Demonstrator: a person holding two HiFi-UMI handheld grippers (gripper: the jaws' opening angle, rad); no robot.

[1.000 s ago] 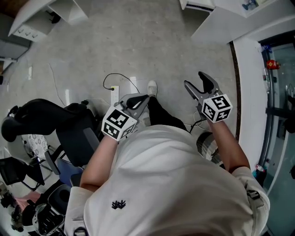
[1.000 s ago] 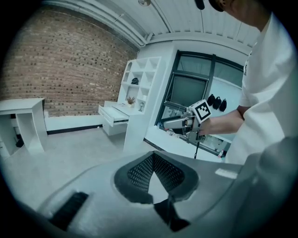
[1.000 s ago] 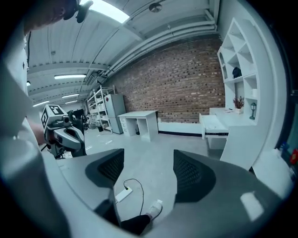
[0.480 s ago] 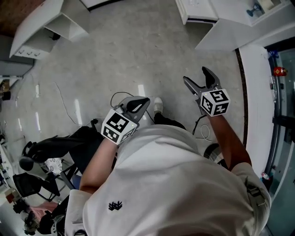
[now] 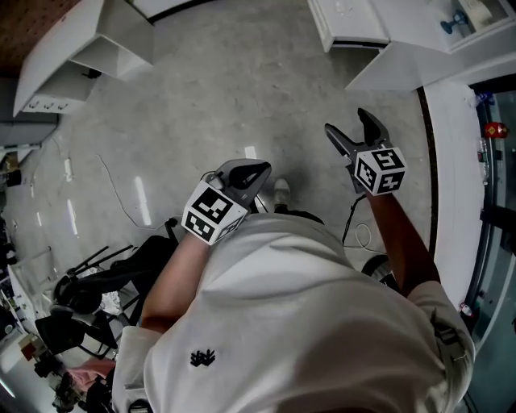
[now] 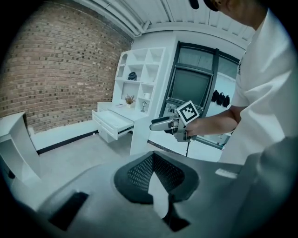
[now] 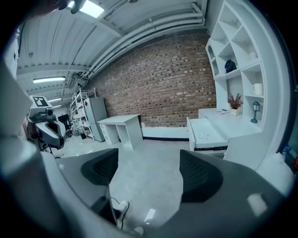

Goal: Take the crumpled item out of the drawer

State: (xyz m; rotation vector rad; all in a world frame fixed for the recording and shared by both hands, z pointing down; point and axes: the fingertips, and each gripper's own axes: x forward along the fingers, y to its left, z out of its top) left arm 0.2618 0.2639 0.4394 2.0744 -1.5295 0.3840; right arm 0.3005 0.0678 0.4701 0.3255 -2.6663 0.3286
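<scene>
An open white drawer (image 7: pixel 212 135) juts from a white desk unit and shows at the top of the head view as the drawer (image 5: pixel 347 20). A small pale crumpled item (image 7: pixel 204 136) lies inside it. My right gripper (image 5: pixel 355 133) is held in the air over the floor, well short of the drawer. Its jaws stand wide open with nothing between them, as the right gripper (image 7: pixel 149 160) view shows. My left gripper (image 5: pixel 244 172) hangs lower and to the left, shut and empty; the left gripper (image 6: pixel 153 160) view shows its pads meeting.
A white desk (image 5: pixel 81 48) stands at the upper left, and a tall white shelf unit (image 7: pixel 237 69) rises above the drawer. A thin cable (image 5: pixel 121 193) trails on the grey floor. Black office chairs (image 5: pixel 105 282) crowd the lower left. Glass doors (image 5: pixel 492 161) line the right.
The person has stepped forward: the drawer unit shows more at the top, and the black chair has slid down and left. Both grippers keep their places in front of the body.
</scene>
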